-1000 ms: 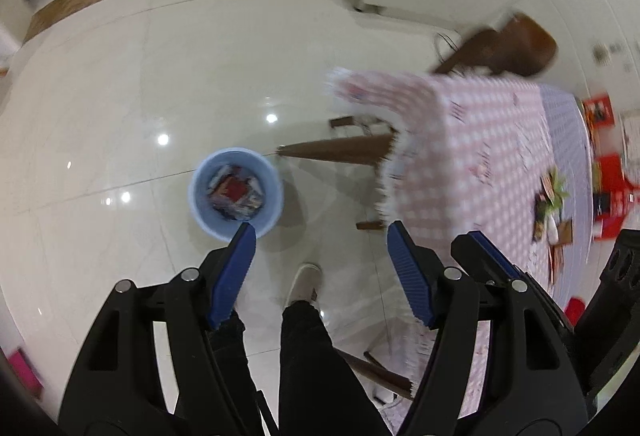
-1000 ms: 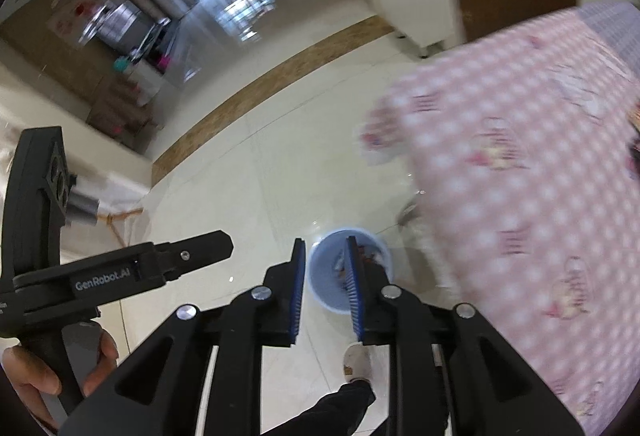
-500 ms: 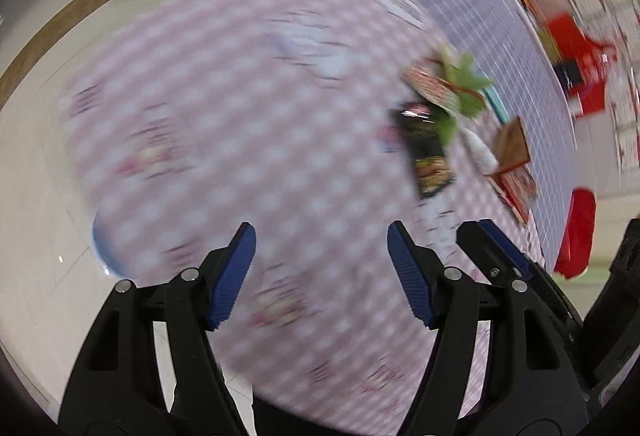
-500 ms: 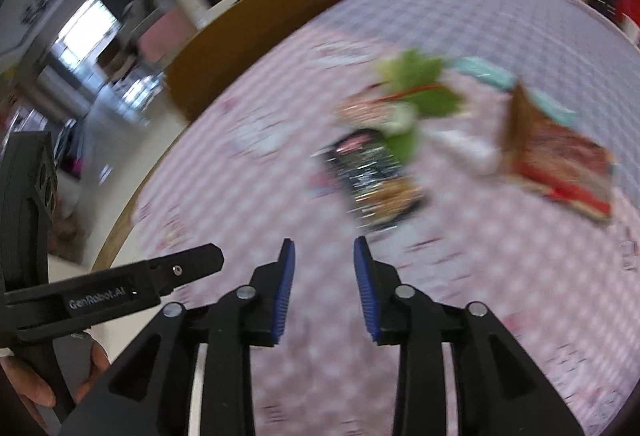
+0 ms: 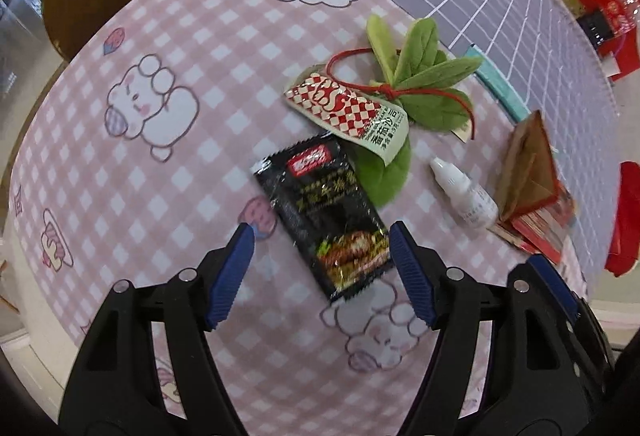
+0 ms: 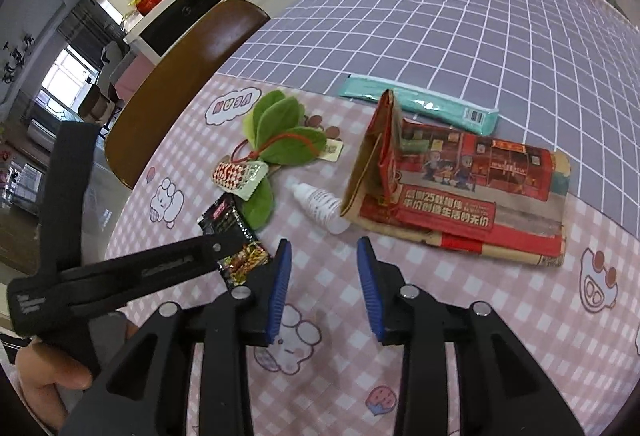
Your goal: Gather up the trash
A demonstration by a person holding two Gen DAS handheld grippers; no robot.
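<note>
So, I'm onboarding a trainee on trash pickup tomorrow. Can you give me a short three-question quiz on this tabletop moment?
1. True or false: the left claw is clamped on the black sauce packet.
2. Which item lies right beside the open end of the red paper bag? A) white dropper bottle B) teal pack C) green leaves
3. Fill in: the red-checkered ketchup packet partly covers a green ____.

Key: 1 false, it stands open above the packet. 2 A. 3 leaf.
</note>
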